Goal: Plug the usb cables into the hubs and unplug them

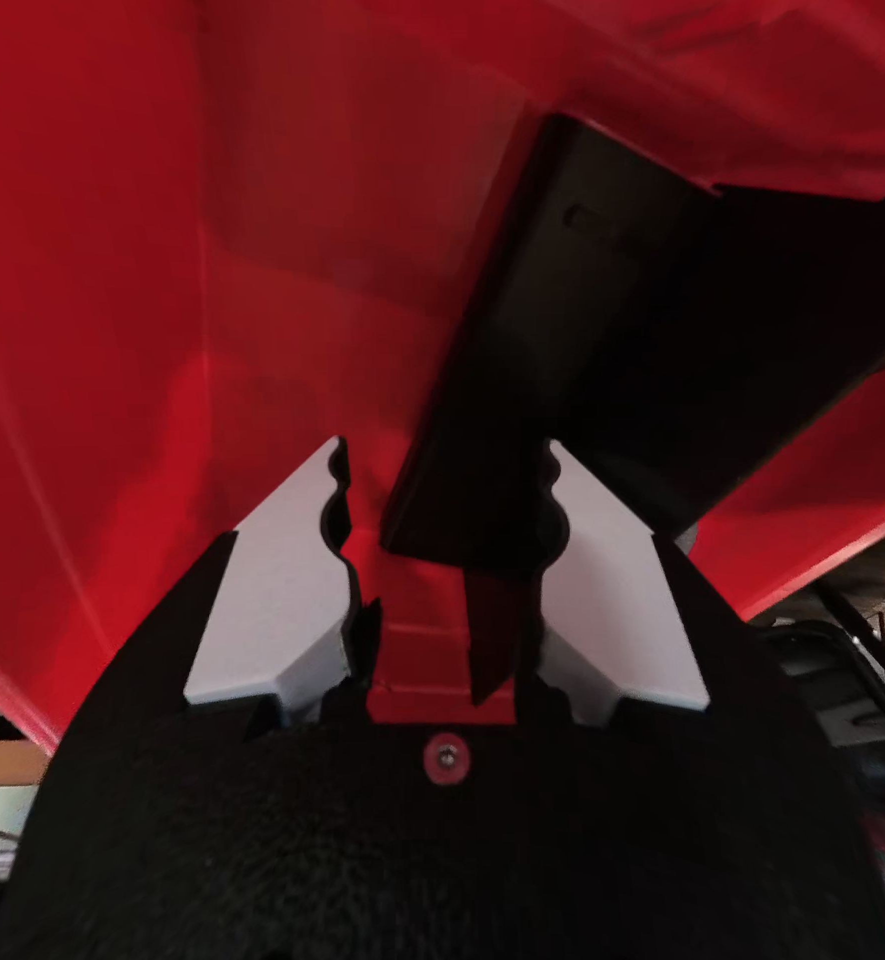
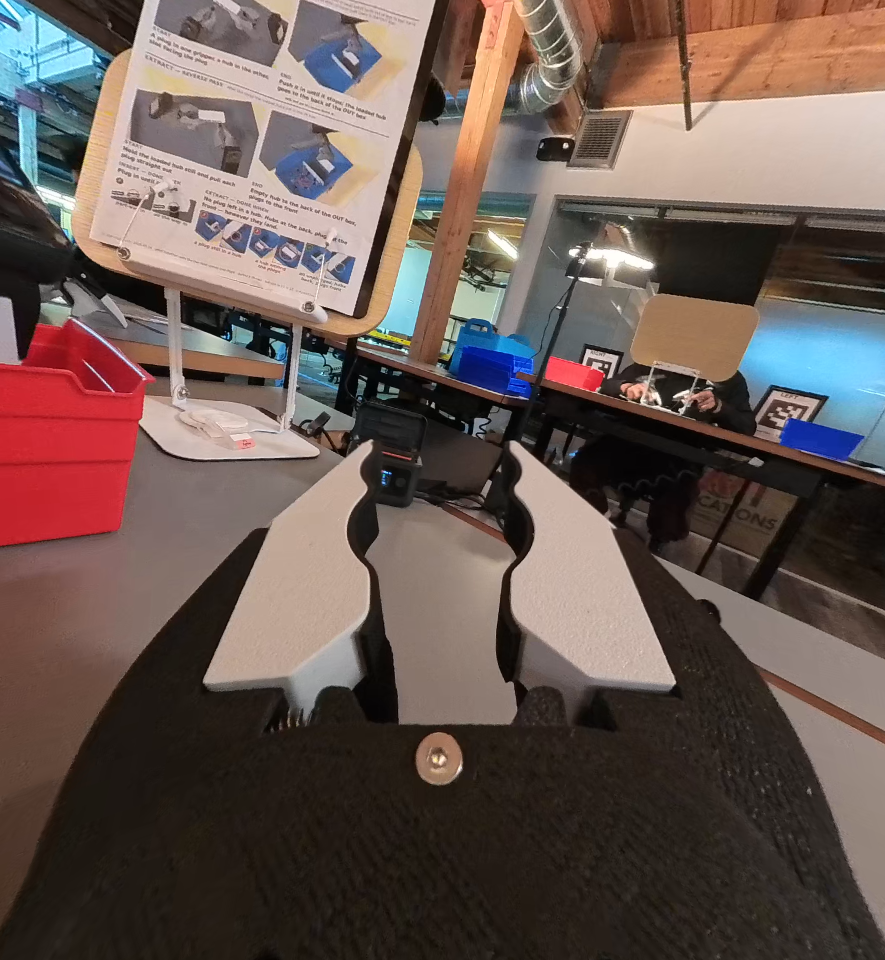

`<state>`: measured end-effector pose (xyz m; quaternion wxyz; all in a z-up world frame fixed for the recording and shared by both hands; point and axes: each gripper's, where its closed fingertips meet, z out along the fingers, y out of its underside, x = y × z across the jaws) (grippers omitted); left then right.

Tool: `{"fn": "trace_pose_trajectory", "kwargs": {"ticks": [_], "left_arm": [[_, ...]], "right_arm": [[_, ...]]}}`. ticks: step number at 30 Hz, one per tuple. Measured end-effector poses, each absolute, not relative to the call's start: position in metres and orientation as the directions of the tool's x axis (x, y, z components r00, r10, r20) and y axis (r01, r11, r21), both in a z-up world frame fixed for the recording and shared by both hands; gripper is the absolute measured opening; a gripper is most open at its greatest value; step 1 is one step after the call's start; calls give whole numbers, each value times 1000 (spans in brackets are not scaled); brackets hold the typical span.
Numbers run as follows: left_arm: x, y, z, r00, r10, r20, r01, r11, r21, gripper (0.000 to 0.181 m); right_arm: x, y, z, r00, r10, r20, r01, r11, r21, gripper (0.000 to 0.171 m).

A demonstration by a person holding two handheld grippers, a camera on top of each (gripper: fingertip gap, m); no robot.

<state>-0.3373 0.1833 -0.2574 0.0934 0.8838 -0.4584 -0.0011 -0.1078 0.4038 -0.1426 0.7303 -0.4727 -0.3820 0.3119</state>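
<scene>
I have my left gripper (image 1: 448,524) spread wide inside the red plastic bin (image 1: 170,311), straddling a long black slab-shaped hub (image 1: 534,363) to grab it, while my right gripper (image 2: 438,498) waits, parted and empty, above the grey table (image 2: 118,597).

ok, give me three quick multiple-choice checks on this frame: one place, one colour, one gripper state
1. The left gripper is:
A. inside a red bin
B. over a blue tray
C. above a keyboard

2. The slab reaching between the left gripper's fingers is:
A. white
B. black
C. yellow

3. The right gripper is:
A. shut on a cable
B. open and empty
C. shut on a plug

Key:
1. A: red walls fill the left wrist view on all sides.
2. B: the slab is dark black against the red.
3. B: only bare grey table shows through the gap between its fingers.
</scene>
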Motion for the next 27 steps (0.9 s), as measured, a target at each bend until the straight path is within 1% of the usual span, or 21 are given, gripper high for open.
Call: {"fn": "trace_pose_trajectory", "kwargs": {"ticks": [2,8,12,13,15,16,18,20,21,23,27], "left_arm": [[-341,183,-258,555,-827,83,-823,-533,198,74],[-343,190,-260,504,-860,77,-847,-475,239,88],[-345,200,-258,466,-884,23,-861,-448,243,93],[-346,205,-256,456,-890,-12,-864,-446,233,88],[-353,225,-250,424,-894,-145,-872,-446,201,70],[-356,229,-250,420,-892,-167,-871,-448,204,67],[-362,225,-252,434,-888,-155,-858,-459,231,64],[-359,220,-251,447,-885,-129,-862,-464,203,57],[-353,216,-250,476,-874,-92,-858,-485,166,67],[-346,207,-246,534,-845,-19,-837,-533,124,74],[-352,194,-254,509,-861,8,-845,-498,194,82]], "right_arm": [[-109,404,-143,506,823,257,-96,350,-932,44],[-111,404,-146,491,836,245,-93,330,-939,44],[-112,403,-147,486,839,245,-91,328,-940,44],[-112,403,-147,485,839,247,-91,329,-940,44],[-112,403,-147,483,839,249,-90,330,-940,44],[-113,403,-147,482,840,249,-89,329,-940,44],[-113,403,-148,479,842,246,-90,326,-941,44],[-113,402,-148,476,846,242,-92,322,-942,44],[-113,402,-148,473,848,241,-92,319,-943,44],[-114,402,-148,469,850,240,-93,318,-943,44],[-115,401,-149,462,852,246,-87,320,-944,44]]}}
